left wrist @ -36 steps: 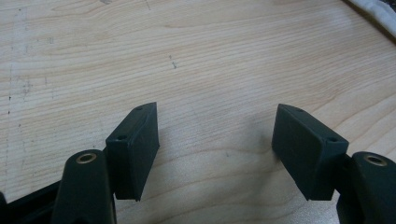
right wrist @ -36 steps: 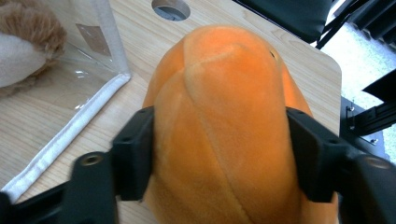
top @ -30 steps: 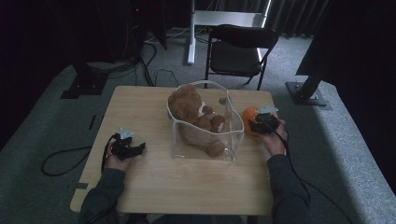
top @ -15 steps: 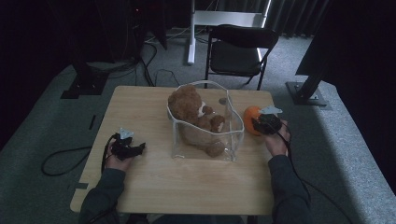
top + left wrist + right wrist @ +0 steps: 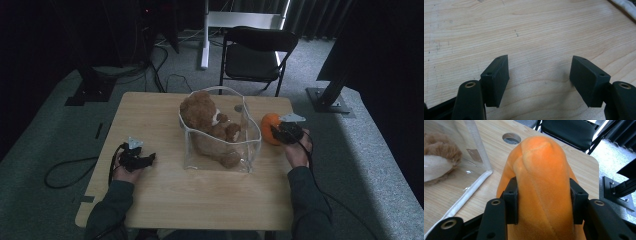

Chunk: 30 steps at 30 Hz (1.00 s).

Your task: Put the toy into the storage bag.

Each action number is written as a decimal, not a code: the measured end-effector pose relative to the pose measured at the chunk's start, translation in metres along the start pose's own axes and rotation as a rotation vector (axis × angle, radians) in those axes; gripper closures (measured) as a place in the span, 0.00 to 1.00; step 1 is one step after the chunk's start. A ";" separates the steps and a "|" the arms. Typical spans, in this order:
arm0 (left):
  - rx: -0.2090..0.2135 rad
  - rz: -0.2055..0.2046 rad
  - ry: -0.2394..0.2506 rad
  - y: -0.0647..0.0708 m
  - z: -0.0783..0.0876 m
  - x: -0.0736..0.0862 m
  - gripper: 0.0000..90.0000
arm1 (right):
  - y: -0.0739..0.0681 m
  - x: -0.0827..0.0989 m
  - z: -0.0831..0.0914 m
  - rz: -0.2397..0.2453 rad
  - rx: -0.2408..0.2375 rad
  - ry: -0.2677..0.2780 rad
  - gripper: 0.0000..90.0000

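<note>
Table [image 5: 150, 200]: pale wood, with a round hole [image 5: 511, 138] near its far edge; the work sits toward the middle and the right side.
Bag [image 5: 250, 145]: clear, white-trimmed, standing open-topped at the middle of the table; its near corner also shows in the right gripper view [image 5: 477, 150].
Bear [image 5: 205, 117]: brown plush, already inside the bag, head up against the far wall. This part of the packing looks done.
Orange toy [image 5: 269, 127]: soft orange plush, on the table just right of the bag and outside it. In the right gripper view [image 5: 541, 180] its pile is squeezed in between the jaws.
Right gripper [image 5: 287, 132]: clamped on the orange toy, one jaw on each flank, held low at the table's right edge by the person's right hand [image 5: 299, 150].
Left gripper [image 5: 142, 160]: jaws spread wide with nothing between them, resting low over bare wood well left of the bag; the left gripper view [image 5: 540, 82] looks straight down on the grain.
Done so far: bear bagged; orange toy gripped, as far as can be judged.
Left to do: lift the orange toy, carry it over the bag's rim and let it go beside the bear. I judge the job a little past halfway.
Watch for: the bag is limp and nothing steadies it, so a toy brushing the rim could push the wall in.
</note>
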State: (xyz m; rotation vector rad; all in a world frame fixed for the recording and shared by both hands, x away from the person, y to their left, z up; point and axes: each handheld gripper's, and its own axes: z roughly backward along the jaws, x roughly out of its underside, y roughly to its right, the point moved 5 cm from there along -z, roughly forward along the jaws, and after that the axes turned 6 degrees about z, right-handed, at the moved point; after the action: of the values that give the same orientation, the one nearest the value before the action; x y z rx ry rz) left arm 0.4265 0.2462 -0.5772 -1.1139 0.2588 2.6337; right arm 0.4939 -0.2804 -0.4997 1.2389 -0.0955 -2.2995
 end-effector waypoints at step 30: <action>0.000 0.000 0.000 0.000 0.000 0.000 0.36 | 0.000 -0.023 0.029 0.009 -0.004 0.068 0.60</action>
State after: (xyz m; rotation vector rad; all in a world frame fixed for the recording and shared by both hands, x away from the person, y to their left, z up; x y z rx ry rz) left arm 0.4265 0.2462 -0.5772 -1.1138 0.2588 2.6337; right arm 0.4811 -0.2749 -0.4655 1.3103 -0.0729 -2.2468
